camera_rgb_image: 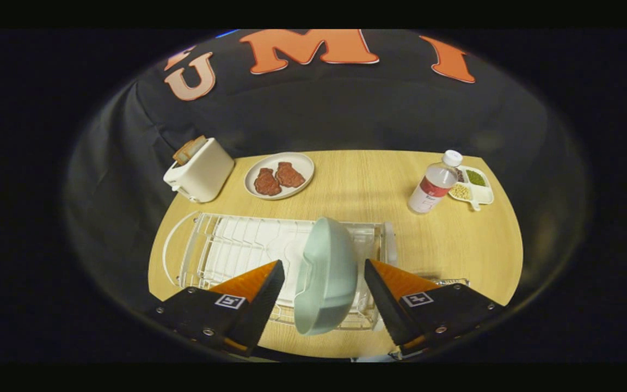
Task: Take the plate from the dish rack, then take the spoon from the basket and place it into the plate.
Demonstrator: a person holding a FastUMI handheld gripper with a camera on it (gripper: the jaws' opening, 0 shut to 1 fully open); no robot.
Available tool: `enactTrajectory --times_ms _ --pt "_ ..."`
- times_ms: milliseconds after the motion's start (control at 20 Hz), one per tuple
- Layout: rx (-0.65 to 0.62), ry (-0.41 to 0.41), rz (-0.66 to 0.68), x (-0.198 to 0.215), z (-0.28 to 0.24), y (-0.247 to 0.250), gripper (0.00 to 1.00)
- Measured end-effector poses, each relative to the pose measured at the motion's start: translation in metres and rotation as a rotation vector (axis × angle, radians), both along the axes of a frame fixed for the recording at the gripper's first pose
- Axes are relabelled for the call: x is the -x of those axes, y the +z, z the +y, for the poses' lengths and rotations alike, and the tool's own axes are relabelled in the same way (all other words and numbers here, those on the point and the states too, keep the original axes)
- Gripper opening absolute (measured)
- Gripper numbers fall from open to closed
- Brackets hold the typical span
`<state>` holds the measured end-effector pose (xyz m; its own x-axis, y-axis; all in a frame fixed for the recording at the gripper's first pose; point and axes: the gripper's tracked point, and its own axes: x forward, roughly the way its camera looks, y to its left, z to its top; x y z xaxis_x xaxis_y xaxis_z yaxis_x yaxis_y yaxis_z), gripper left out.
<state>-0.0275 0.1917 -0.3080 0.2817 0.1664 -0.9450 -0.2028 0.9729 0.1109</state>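
Gripper (324, 277) open, fingers spread either side of the plate (325, 276). Plate stands on edge in the rack (221, 247), right between the jaws; no contact visible, though the fisheye makes the gaps hard to judge.

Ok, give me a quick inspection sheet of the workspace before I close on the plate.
Surface: wooden table, round-edged.
Job's things: pale green plate standing on edge in the white dish rack; spoon and basket: nothing seen.
Clutter: toaster, plate of meat, water bottle, divided snack tray.
Tool: open, fingers either side of the plate, not touching.
Cables: nothing seen.
Surroundings: black cloth wall.
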Motion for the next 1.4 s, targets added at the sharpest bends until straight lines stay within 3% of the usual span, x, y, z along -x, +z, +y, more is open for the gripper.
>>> enactTrajectory --times_ms 200,450,600,750,1000,1400 --pt "0.067 0.034 0.049 0.009 0.005 -0.017 0.81" --pt "0.148 0.038 0.093 0.018 0.002 -0.031 0.54" --pt "0.195 0.006 0.083 0.016 -0.008 -0.029 0.41" --pt "0.220 -0.040 0.035 0.003 -0.020 -0.018 0.34" --pt "0.283 -0.075 -0.043 -0.004 -0.040 -0.004 0.28" --pt "0.199 -0.135 -0.077 0.015 -0.051 0.033 0.28"
